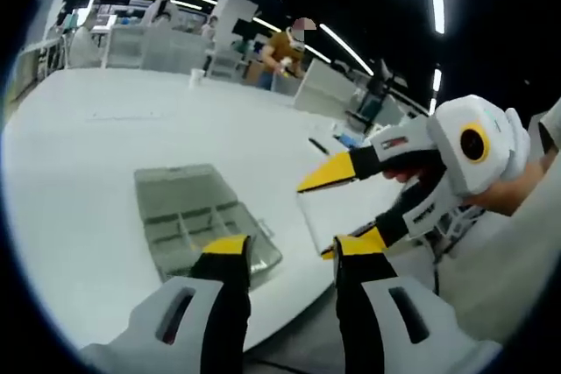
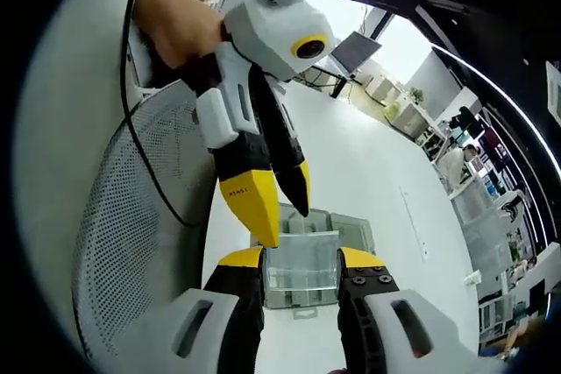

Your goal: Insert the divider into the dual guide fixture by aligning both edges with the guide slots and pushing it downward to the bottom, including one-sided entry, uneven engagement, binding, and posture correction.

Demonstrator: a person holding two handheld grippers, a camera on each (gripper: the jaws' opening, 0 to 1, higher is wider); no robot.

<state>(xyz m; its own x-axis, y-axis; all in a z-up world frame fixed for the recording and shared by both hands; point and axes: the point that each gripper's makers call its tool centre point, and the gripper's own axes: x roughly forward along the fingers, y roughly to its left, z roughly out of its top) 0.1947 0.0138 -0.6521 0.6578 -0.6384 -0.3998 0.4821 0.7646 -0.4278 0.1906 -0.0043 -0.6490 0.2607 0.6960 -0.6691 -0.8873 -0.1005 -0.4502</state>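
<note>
The dual guide fixture (image 1: 197, 216) is a clear grey box with inner partitions, lying flat on the white table (image 1: 105, 129). In the right gripper view the fixture (image 2: 355, 227) lies just beyond my jaws. The divider (image 2: 302, 264), a clear thin plate, is held across its width by my right gripper (image 2: 301, 258), up in the air short of the fixture. In the left gripper view the right gripper (image 1: 317, 219) comes in from the right with the divider (image 1: 335, 216) between its yellow tips. My left gripper (image 1: 294, 247) is open with nothing in it, and it hangs over the fixture as the left gripper (image 2: 285, 227).
A grey mesh chair (image 2: 131, 216) with a black cable across it stands by the table's near edge. A person (image 1: 285, 45) stands far off among desks and screens. The white table (image 2: 368, 164) stretches on beyond the fixture.
</note>
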